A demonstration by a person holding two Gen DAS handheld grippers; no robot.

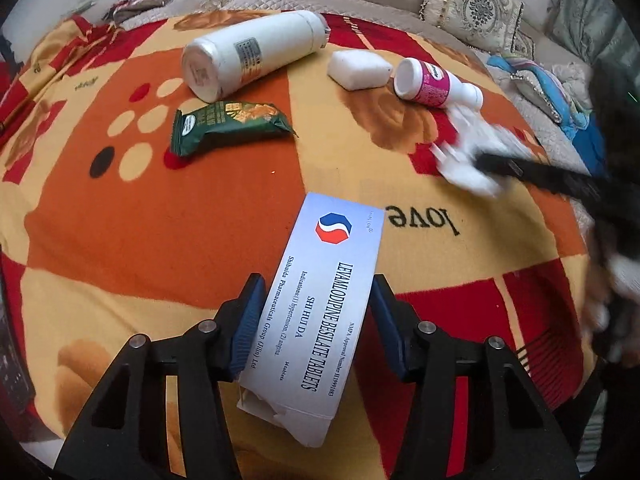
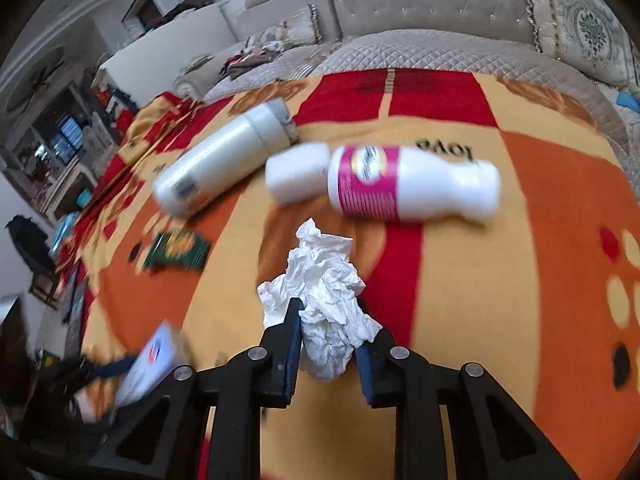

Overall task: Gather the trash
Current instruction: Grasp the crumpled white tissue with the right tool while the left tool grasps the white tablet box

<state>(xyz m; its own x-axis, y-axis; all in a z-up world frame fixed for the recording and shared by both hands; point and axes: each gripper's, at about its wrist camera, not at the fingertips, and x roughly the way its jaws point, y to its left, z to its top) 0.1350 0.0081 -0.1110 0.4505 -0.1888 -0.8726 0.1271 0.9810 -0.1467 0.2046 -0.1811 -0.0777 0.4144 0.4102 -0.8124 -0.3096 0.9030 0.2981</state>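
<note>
My left gripper [image 1: 318,292] is shut on a white tablet box [image 1: 326,284] printed with blue text and a red-blue logo, held above the blanket. My right gripper [image 2: 330,312] is shut on a crumpled white tissue [image 2: 326,292]; it shows blurred in the left wrist view [image 1: 472,160]. On the orange, red and yellow blanket [image 1: 160,220] lie a large white bottle [image 1: 248,54], a green snack wrapper [image 1: 228,126], a white foam block [image 1: 360,69] and a small white bottle with a pink label [image 1: 434,84]. The right wrist view shows the large bottle [image 2: 224,164], block [image 2: 298,178], pink-label bottle [image 2: 412,184] and wrapper [image 2: 178,252].
A beige quilted sofa [image 2: 420,12] with patterned cushions [image 1: 472,8] runs behind the blanket. Blue cloth [image 1: 536,76] lies at the right. Room furniture and shelves [image 2: 60,140] stand far left in the right wrist view.
</note>
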